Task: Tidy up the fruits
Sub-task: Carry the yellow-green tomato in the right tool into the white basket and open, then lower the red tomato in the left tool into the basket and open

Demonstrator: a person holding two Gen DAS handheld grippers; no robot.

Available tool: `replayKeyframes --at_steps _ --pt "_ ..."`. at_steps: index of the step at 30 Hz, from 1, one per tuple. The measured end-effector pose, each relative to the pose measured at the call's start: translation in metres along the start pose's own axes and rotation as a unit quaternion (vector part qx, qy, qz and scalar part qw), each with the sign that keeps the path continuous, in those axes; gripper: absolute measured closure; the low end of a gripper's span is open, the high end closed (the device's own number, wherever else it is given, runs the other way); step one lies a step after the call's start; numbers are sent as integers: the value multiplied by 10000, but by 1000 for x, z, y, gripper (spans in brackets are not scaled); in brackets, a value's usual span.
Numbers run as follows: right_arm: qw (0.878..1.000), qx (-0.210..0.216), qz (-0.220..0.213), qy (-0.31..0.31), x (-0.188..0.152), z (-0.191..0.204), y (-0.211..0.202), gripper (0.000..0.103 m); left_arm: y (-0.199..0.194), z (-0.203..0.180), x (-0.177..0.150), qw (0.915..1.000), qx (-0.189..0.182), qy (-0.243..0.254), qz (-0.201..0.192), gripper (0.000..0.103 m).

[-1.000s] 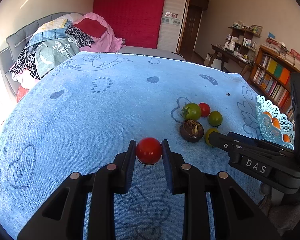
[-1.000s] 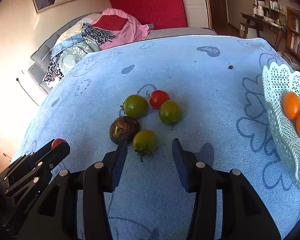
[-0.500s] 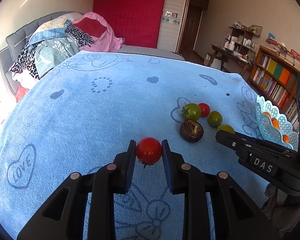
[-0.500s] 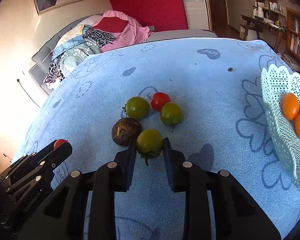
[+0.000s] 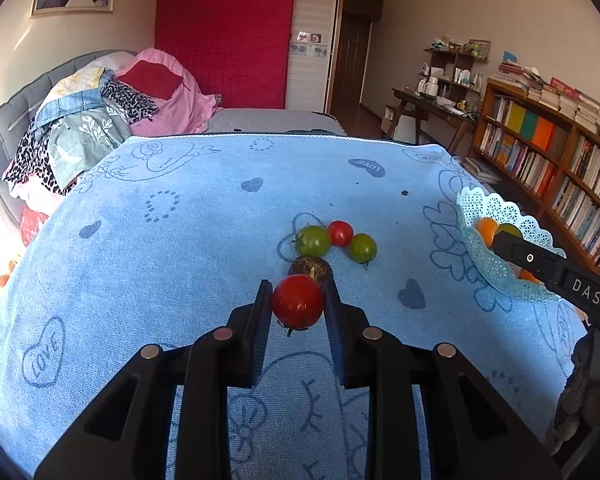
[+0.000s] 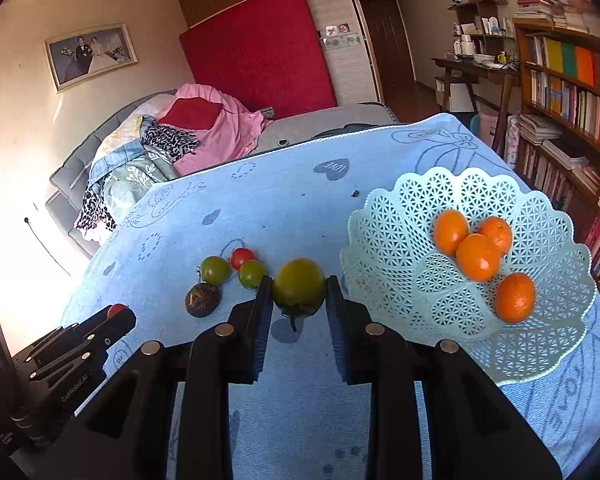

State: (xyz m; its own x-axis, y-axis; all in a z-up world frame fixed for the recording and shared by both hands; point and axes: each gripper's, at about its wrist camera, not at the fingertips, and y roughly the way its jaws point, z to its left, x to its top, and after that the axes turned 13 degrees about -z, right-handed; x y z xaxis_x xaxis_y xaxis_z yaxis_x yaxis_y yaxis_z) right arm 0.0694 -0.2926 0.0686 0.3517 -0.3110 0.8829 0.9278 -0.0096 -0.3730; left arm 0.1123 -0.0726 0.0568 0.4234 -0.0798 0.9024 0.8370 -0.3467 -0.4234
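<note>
My left gripper [image 5: 297, 300] is shut on a red tomato [image 5: 298, 301] and holds it above the blue towel, just in front of a brown fruit [image 5: 311, 267]. My right gripper [image 6: 299, 289] is shut on a green tomato [image 6: 299, 282], lifted above the towel beside the white lattice basket [image 6: 404, 220]. The basket holds several oranges [image 6: 477, 257]. Two green tomatoes [image 6: 215, 269] and a small red one [image 6: 242, 257] lie on the towel with the brown fruit [image 6: 202, 300]. The right gripper also shows in the left wrist view [image 5: 508, 238] over the basket [image 5: 484, 264].
The blue towel [image 5: 180, 248] covers the table. A sofa piled with clothes [image 5: 100, 120] stands behind on the left. Bookshelves [image 5: 560, 152] and a desk line the right wall. The table's right edge runs close behind the basket.
My right gripper closed on the green tomato, lifted it and carried it right to the basket. My left gripper moved right with the red tomato, closer to the fruit cluster.
</note>
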Motion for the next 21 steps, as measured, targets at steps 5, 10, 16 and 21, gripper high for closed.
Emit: replayKeyframes --at_steps 5,10,16,21 --pt "9990 -300 -199 246 6 -34 -17 76 0 -27 8 9997 -155 186 -34 77" --pt "9967 -409 -269 652 4 -66 -25 56 2 -55 13 9988 -291 402 -51 77" --pt "9924 -568 -578 926 19 -85 -41 42 6 -88 20 9969 -524 581 -45 77" --pt "9856 -988 -798 1118 27 -105 -54 36 13 -115 24 9942 -787 737 -41 77"
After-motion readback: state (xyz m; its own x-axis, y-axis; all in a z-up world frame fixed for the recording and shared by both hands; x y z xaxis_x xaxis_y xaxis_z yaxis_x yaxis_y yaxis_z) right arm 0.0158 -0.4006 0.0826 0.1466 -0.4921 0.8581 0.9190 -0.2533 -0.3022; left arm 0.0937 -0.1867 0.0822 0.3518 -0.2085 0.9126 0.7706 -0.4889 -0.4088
